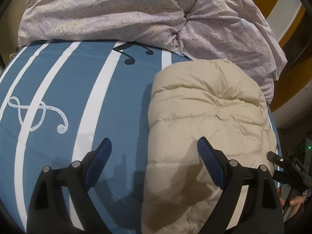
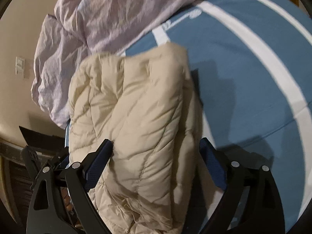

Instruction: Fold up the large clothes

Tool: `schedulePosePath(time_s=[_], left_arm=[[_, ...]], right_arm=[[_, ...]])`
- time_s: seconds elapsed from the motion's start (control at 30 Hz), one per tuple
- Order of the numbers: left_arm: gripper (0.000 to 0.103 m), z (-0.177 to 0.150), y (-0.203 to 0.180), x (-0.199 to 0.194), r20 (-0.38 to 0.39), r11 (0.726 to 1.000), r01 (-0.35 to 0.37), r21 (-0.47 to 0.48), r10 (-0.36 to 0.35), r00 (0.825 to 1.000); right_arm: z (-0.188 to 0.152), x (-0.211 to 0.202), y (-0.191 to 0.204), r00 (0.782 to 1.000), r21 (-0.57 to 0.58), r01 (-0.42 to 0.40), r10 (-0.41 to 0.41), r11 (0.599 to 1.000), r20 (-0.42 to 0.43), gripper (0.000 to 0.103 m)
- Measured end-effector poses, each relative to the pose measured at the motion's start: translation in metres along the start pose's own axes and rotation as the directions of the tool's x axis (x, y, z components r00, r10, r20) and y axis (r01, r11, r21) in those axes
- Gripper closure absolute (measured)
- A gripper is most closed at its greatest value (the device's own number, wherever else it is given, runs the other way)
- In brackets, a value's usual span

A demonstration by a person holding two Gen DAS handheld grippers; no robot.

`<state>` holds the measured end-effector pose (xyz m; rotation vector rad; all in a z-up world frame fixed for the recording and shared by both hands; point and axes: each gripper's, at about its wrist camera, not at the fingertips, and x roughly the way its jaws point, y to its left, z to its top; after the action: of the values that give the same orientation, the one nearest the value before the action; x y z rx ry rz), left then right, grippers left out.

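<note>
A cream quilted down jacket (image 1: 206, 117) lies folded into a thick bundle on the blue bed sheet (image 1: 81, 89), near the bed's right side. My left gripper (image 1: 154, 148) hovers open above the jacket's left edge; one finger is over the sheet, the other over the jacket, and nothing is gripped. In the right wrist view the same jacket (image 2: 136, 101) fills the middle. My right gripper (image 2: 156, 146) stands open and wide, with the jacket's near end lying between its fingers. The pads do not squeeze the fabric.
A crumpled lilac duvet (image 1: 120, 13) is piled across the far end of the bed, touching the jacket's far corner. The sheet has white stripes and music-note prints. A person's hand (image 1: 294, 201) shows at the right edge. A wall (image 2: 15, 29) and dark floor lie beyond the bedside.
</note>
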<state>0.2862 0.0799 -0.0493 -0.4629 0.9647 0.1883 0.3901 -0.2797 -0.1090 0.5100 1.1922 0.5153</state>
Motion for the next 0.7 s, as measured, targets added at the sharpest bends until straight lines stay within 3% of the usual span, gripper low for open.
schedulePosePath(time_s=[0.3,0.7], left_arm=[[0.013,0.004,0.018,0.017,-0.054,0.990,0.079,-0.118,-0.086,0.995],[0.013,0.012,0.016,0.044,-0.094,0.950,0.210,-0.229,-0.237,0.967]], right_arm=[[0.001,0.019,0.000,0.995,0.012,-0.079,0.080,0.997,-0.062,0.007],[0.007,0.030,-0.006,0.977,0.043,-0.184,0.188,0.982,-0.097,0.024]])
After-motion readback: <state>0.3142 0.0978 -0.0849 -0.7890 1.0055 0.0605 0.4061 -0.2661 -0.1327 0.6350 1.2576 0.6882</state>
